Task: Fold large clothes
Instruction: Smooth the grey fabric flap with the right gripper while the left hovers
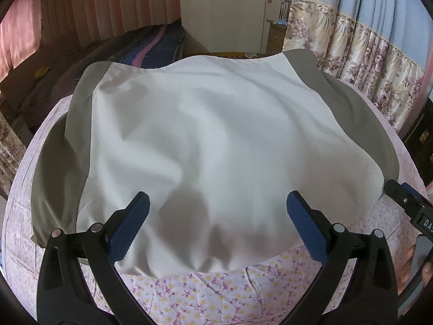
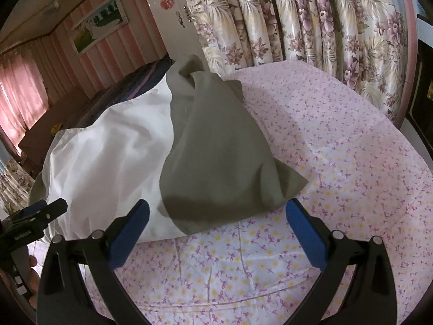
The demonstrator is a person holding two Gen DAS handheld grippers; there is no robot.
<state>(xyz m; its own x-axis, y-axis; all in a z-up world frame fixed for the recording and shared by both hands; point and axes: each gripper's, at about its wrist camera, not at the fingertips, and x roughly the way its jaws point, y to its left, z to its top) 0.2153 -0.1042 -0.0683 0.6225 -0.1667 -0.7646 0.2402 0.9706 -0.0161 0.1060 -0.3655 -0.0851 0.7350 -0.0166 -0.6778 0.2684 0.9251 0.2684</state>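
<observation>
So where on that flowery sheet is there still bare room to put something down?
Bare room lies on the pink floral bedsheet right of the grey sleeve, toward the floral curtains, and in the near strip between the white-and-grey garment and the open right gripper. The garment covers the middle; the open left gripper hovers there.

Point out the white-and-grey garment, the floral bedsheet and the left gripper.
white-and-grey garment [image 1: 205, 124]: left wrist view, on its white middle panel.
floral bedsheet [image 2: 338, 140]: right wrist view, on a bare stretch right of the garment.
left gripper [image 1: 217, 227]: left wrist view, midway between its blue fingertips.
</observation>
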